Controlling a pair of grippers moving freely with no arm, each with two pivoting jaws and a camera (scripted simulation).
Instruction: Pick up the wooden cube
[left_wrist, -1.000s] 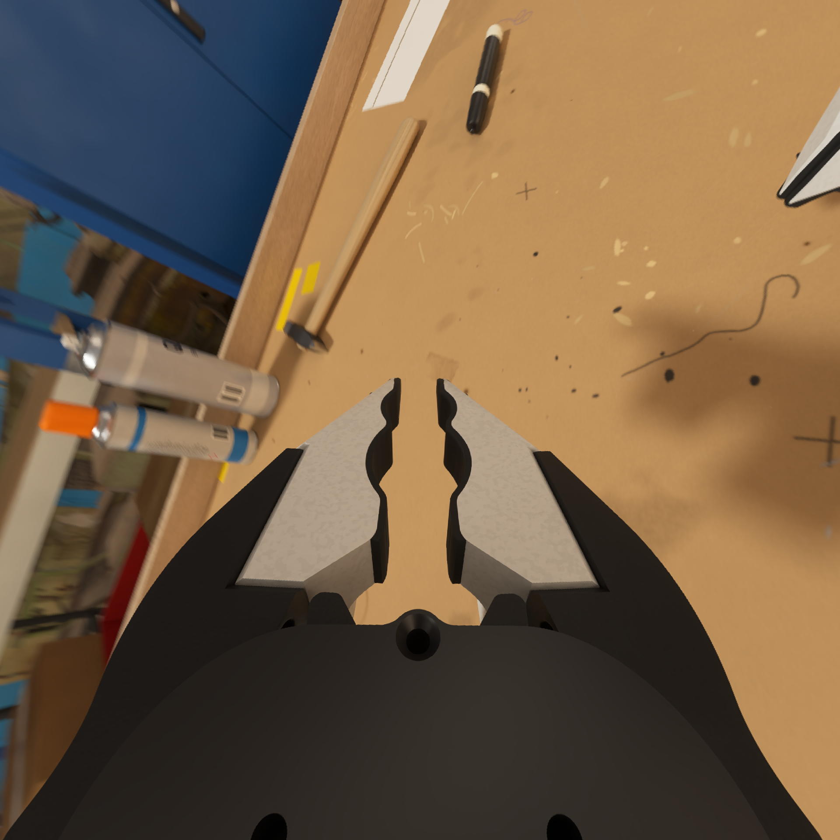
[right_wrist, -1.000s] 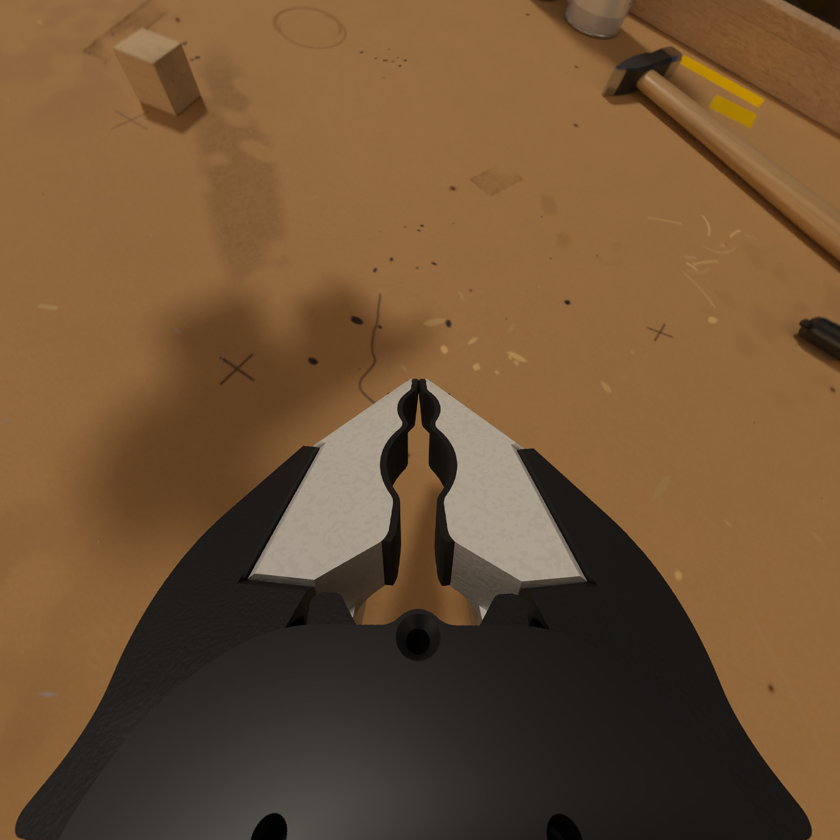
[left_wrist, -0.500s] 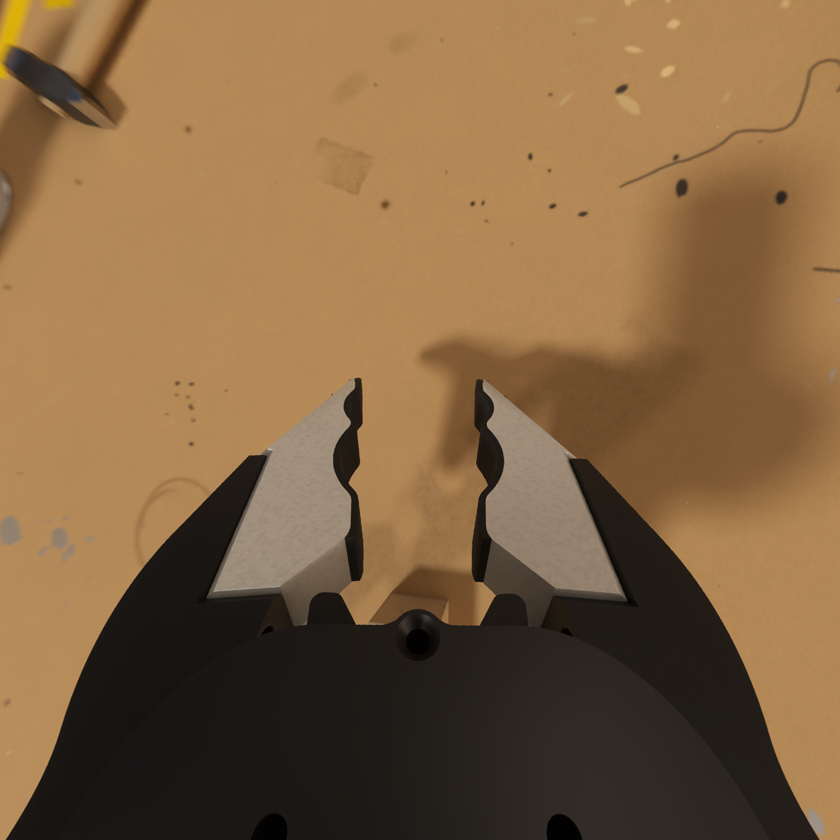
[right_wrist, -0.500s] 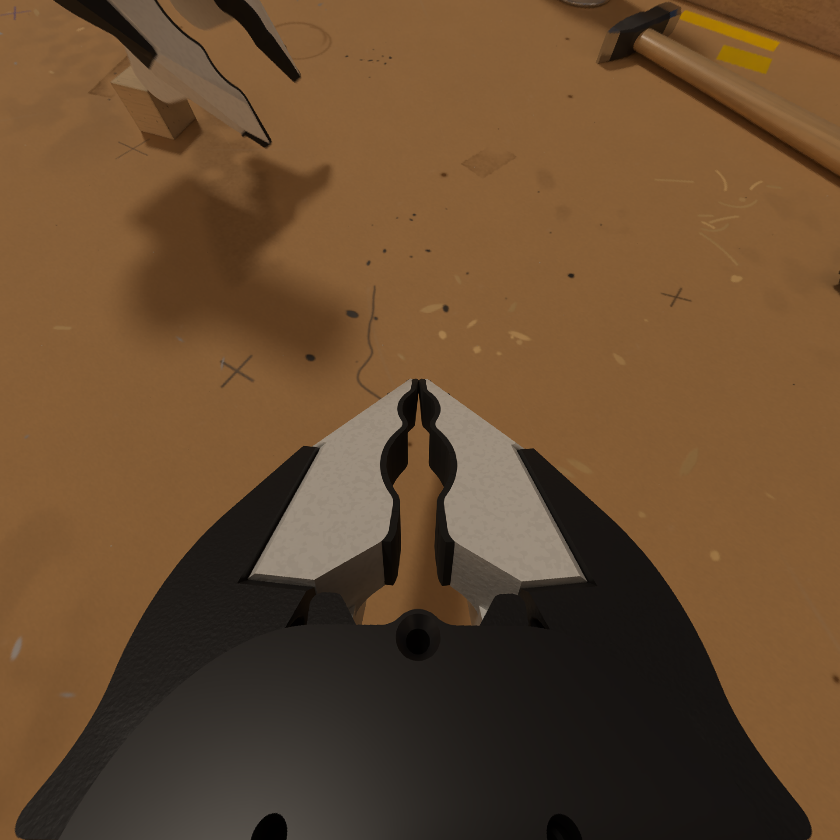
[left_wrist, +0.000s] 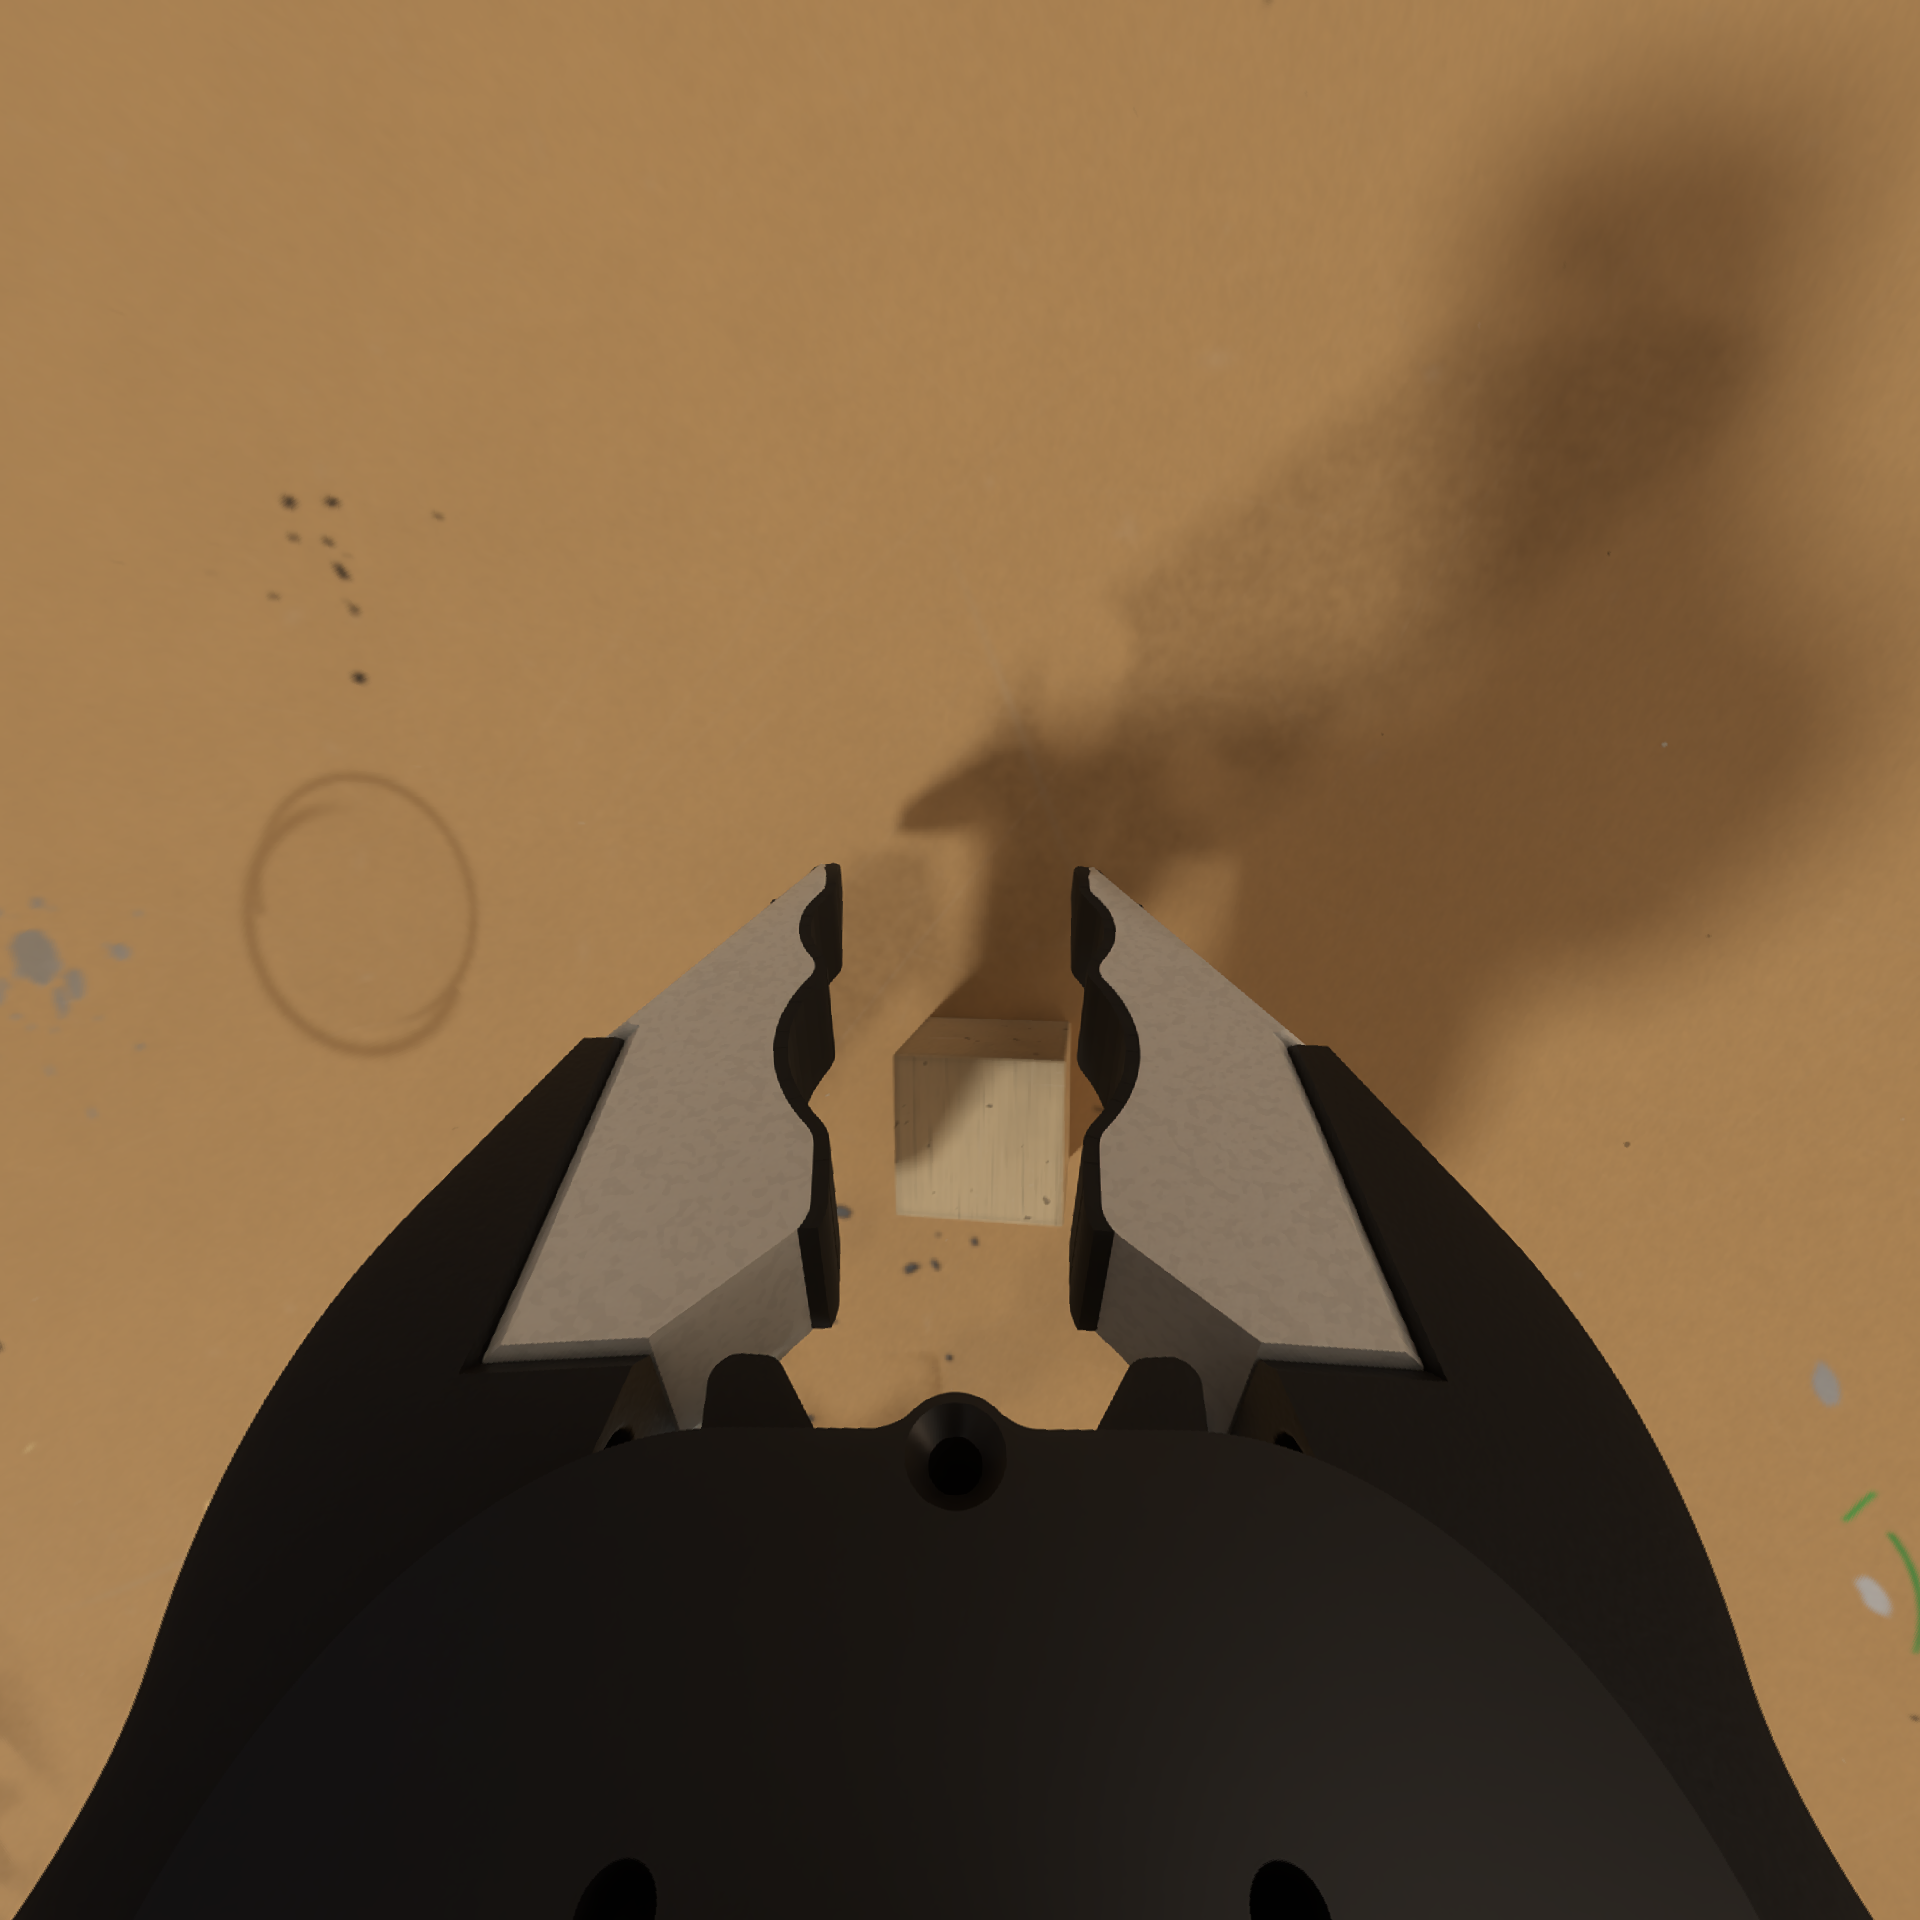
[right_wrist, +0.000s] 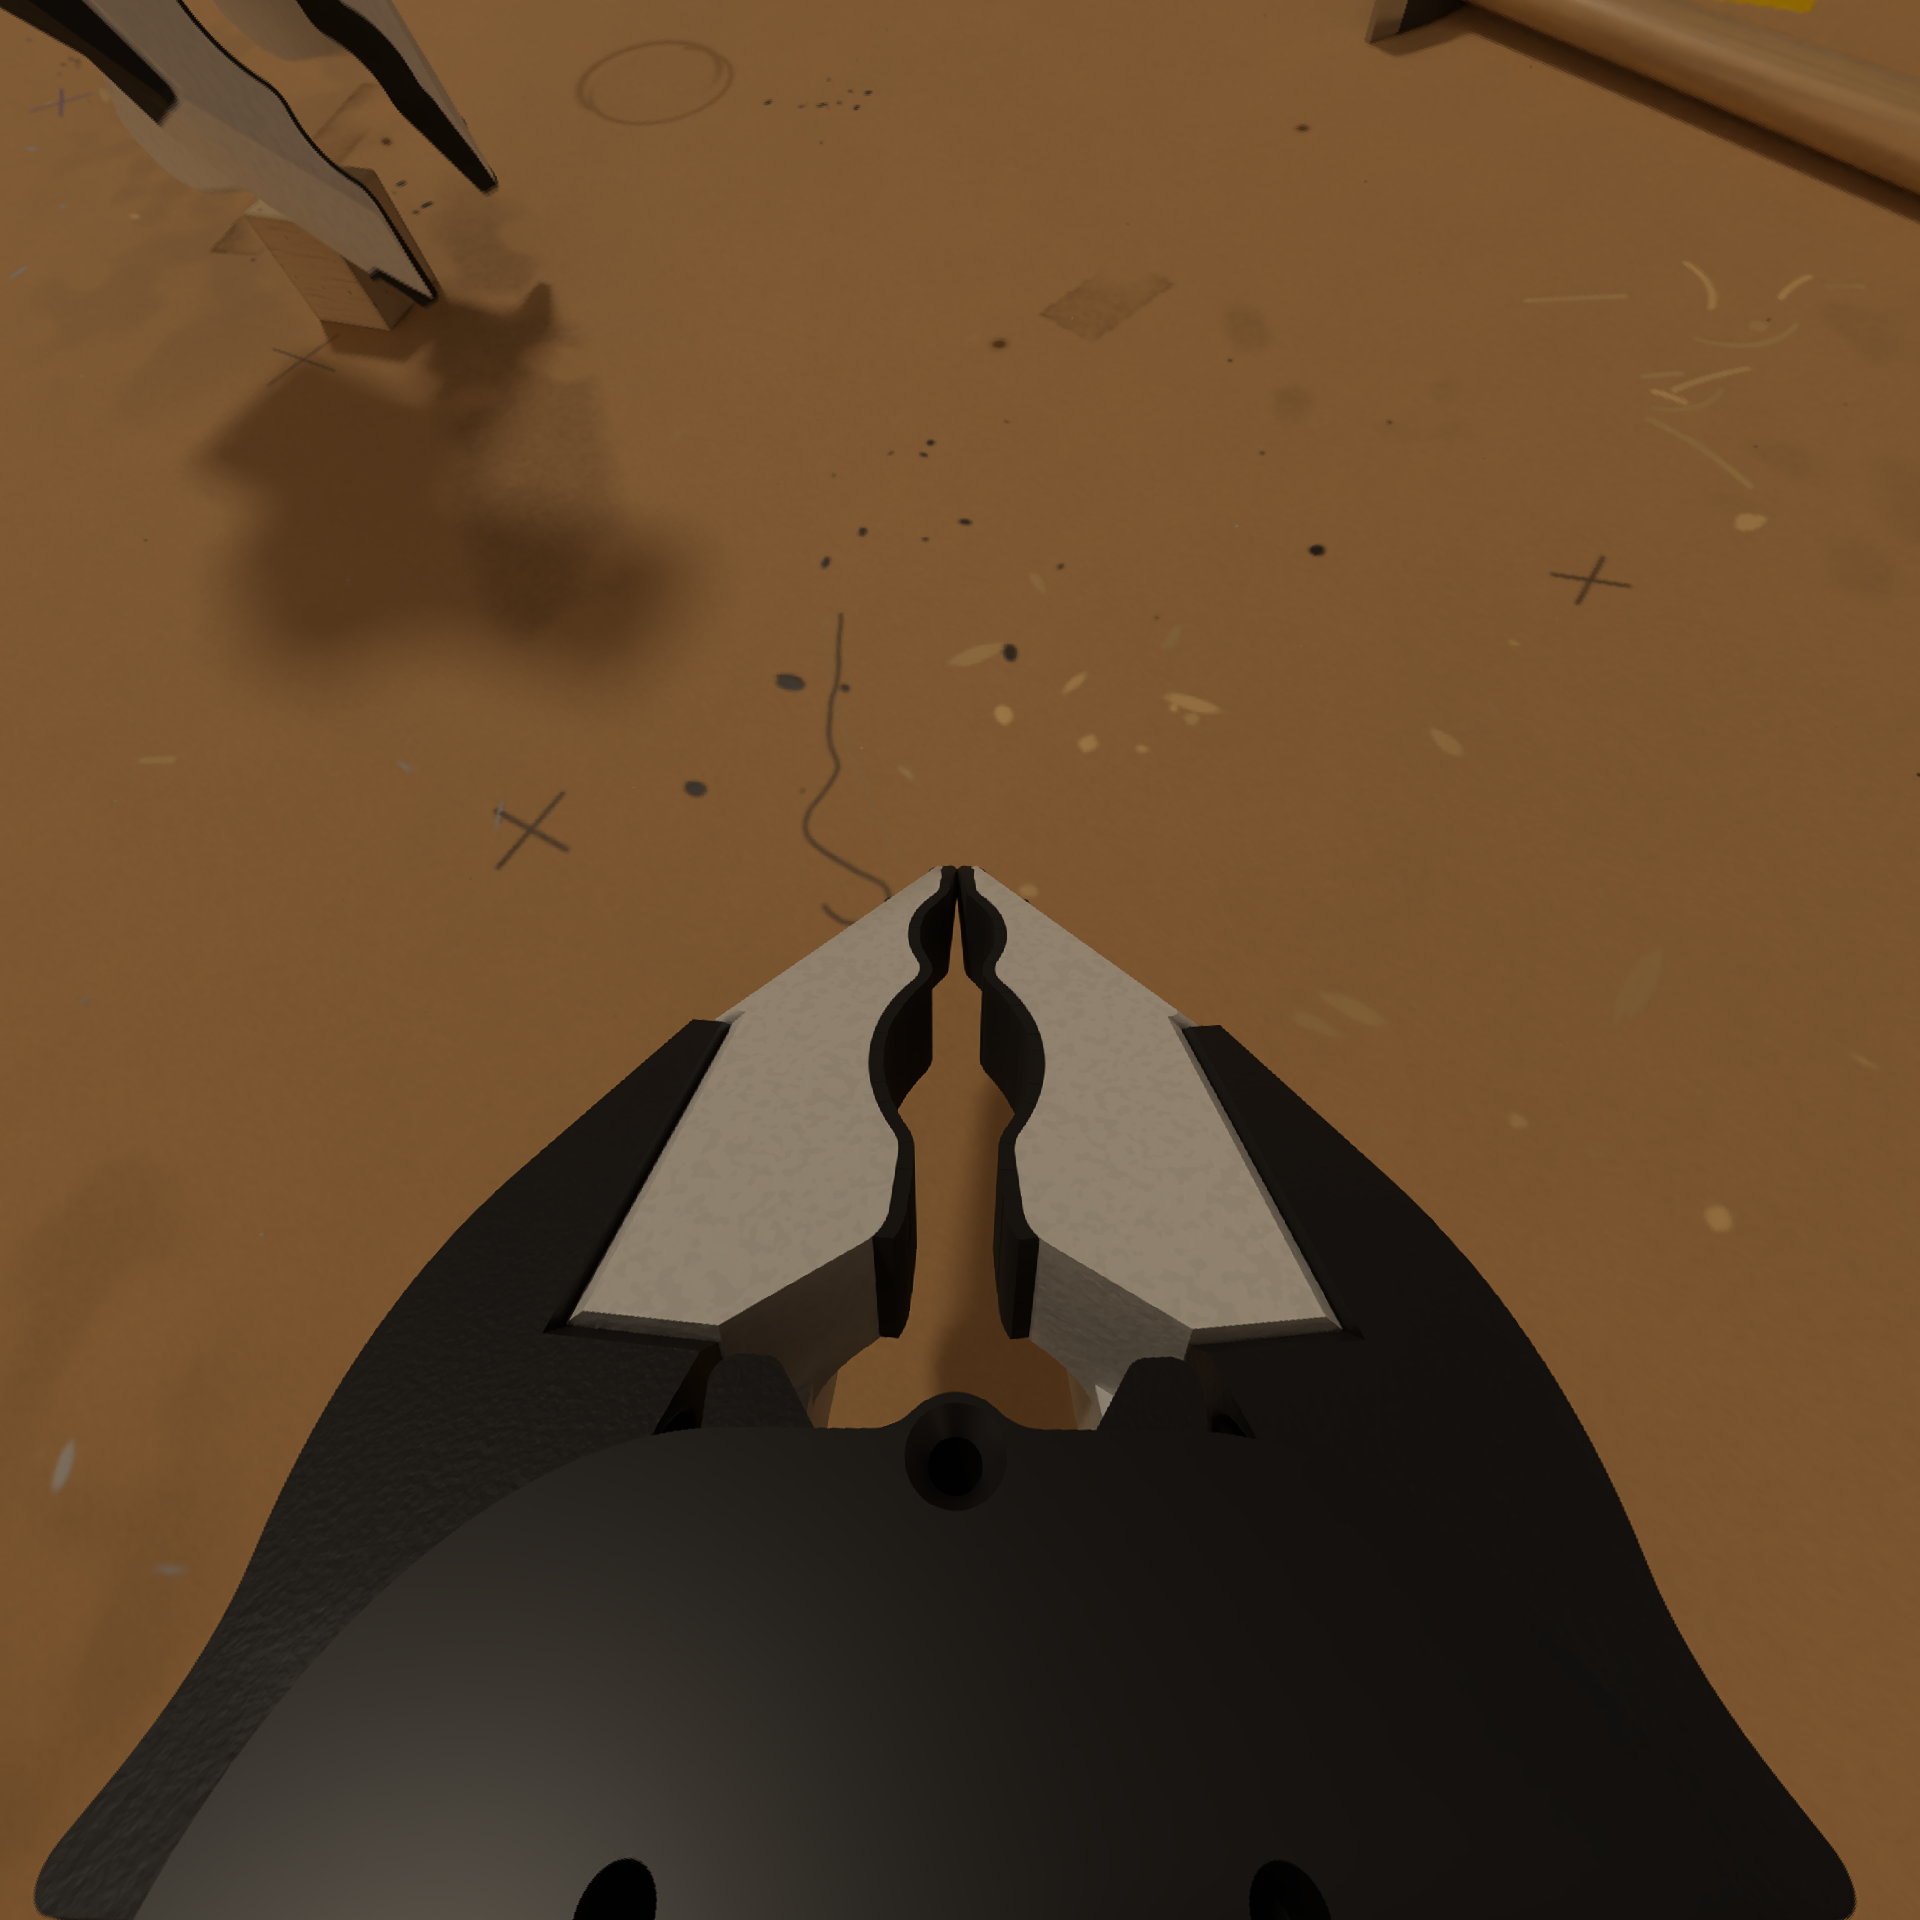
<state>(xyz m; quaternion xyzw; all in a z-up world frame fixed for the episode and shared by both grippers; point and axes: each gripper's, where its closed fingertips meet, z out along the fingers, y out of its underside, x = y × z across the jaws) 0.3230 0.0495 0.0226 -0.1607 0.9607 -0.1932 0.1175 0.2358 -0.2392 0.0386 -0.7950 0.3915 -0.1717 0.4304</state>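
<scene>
Two spread fingers of the left tool (left_wrist: 954, 883) straddle the wooden cube (left_wrist: 981, 1127) on the worktop (left_wrist: 623, 416), while the pressed-together right tool (right_wrist: 956, 873) sits well apart.

A brown workbench top (right_wrist: 1351, 831) fills both views, scuffed with dark specks, pale wood chips and thin scratches. A faint ring stain (left_wrist: 358, 914) marks it at the left; 2 pencilled crosses (right_wrist: 530, 829) lie nearer. Soft shadows fall across the board. A hammer (right_wrist: 1704, 73) lies at the far right.
</scene>
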